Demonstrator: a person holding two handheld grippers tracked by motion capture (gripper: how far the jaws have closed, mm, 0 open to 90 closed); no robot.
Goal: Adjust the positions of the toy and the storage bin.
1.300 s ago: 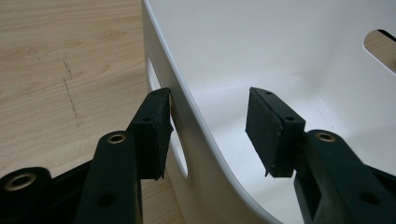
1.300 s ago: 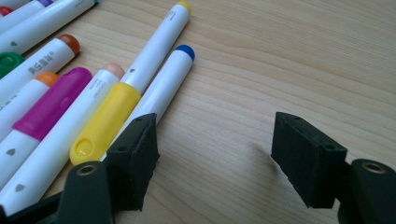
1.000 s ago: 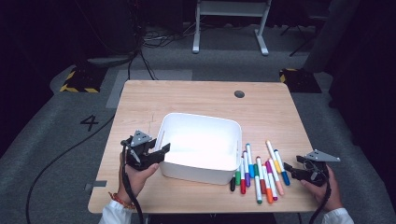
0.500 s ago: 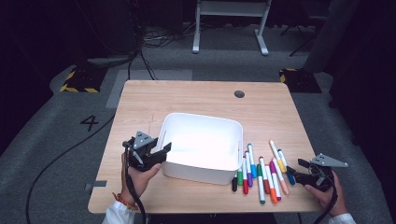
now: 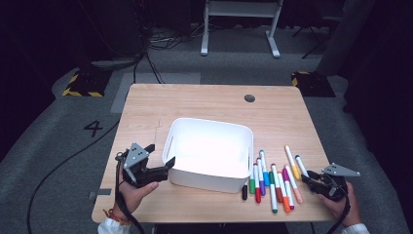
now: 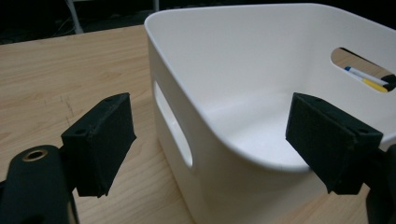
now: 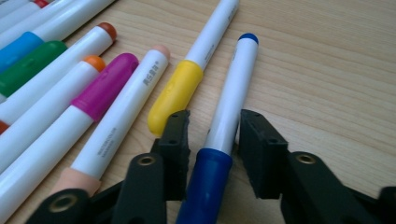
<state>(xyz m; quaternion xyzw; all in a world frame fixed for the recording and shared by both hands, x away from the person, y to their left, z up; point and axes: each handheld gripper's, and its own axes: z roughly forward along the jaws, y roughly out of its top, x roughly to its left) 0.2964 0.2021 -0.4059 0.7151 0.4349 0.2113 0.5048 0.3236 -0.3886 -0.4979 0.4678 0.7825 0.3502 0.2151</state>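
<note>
A white plastic bin stands mid-table. My left gripper is open at the bin's near left corner. In the left gripper view the bin's handle-slot wall stands between the wide-apart jaws of the left gripper. Several coloured markers lie in a row right of the bin. My right gripper is at the row's right end. Its jaws flank the white marker with a blue cap, which lies flat on the wood; the right gripper leaves thin gaps on both sides. A yellow-capped marker lies beside it.
The wooden table has a small dark hole at its back right. Purple, orange and green markers lie close to the left of my right jaws. A cable trails off the left edge to the floor.
My right gripper has drawn back to the right and toward the table's near edge, lining up on the blue-capped marker. The left gripper has barely shifted.
</note>
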